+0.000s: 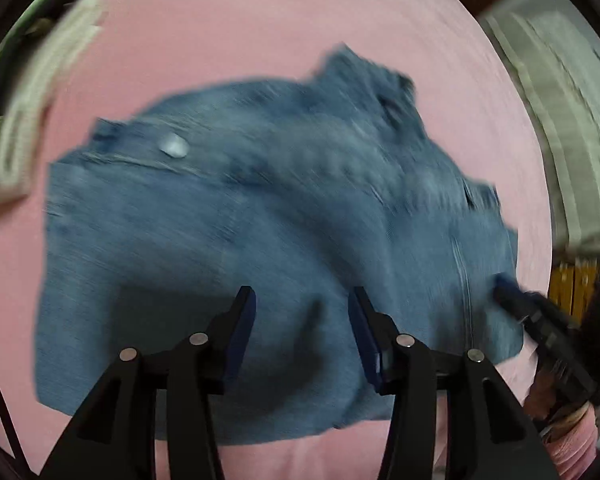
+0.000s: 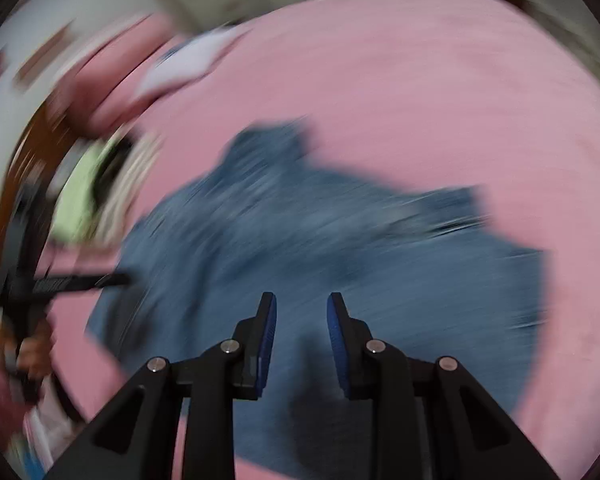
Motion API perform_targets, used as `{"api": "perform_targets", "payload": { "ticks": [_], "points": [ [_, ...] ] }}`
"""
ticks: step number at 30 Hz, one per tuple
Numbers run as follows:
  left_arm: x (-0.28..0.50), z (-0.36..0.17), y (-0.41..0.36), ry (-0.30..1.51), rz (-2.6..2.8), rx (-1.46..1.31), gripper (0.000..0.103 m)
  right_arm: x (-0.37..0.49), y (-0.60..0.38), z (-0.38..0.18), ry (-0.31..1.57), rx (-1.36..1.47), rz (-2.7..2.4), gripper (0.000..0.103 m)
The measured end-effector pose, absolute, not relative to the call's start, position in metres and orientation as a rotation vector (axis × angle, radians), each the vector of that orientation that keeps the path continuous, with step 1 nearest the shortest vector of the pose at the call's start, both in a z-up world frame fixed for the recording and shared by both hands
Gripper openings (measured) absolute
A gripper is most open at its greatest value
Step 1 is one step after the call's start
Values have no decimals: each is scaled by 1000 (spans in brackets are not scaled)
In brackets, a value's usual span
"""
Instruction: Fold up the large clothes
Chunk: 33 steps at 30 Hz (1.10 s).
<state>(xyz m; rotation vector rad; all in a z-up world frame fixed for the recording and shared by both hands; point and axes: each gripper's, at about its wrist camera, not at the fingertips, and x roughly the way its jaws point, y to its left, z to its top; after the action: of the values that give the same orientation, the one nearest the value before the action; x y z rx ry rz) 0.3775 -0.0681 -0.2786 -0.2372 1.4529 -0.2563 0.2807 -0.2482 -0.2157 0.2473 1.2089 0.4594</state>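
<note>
On pink bedsheet (image 1: 260, 32), folded jeans (image 1: 260, 220); both grippers parted above

No text, label, brand, number or sign can be read in either view. Both pictures are smeared by motion blur. In the right wrist view a pale mark shows on the side of the other gripper's black body (image 2: 56, 284), but it is too blurred to tell whether it is lettering. In the left wrist view a small pale patch sits on the blue denim garment (image 1: 174, 147), and it too is blurred, with no letters that can be made out.
</note>
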Motion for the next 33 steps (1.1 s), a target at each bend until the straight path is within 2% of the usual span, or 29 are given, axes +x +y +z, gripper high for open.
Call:
{"api": "perform_targets", "payload": {
  "ticks": [1,3,10,13,17,21,22,24,26,29,33],
  "points": [
    [373,-283,-76,1465,-261,-228,47,279,-236,-221,1231,263,504,24],
    [364,-294,-88,1487,-252,-203,47,268,-209,-236,1281,292,587,12],
    [364,-316,-88,1472,-156,-145,47,251,-162,-274,1358,244,625,12],
    [376,-321,-91,1417,-102,-150,47,263,-167,-280,1317,286,567,0],
    [397,-327,-92,1350,6,-141,46,292,-178,-292,1278,386,492,0],
    [403,-333,-88,1351,51,-187,43,308,-177,-285,1177,265,454,0],
    [402,-332,-88,1342,59,-181,39,312,-182,-284,1155,227,392,0],
    [396,-327,-83,1302,169,-87,38,327,-211,-289,1147,282,303,0],
    [394,-327,-63,1281,284,-20,55,335,-236,-293,1146,360,299,0],
    [391,-327,-31,1290,341,-76,54,332,-266,-288,1111,240,176,0],
    [387,-325,6,1290,379,-116,54,322,-317,-288,1103,248,37,0]
  ]
}}
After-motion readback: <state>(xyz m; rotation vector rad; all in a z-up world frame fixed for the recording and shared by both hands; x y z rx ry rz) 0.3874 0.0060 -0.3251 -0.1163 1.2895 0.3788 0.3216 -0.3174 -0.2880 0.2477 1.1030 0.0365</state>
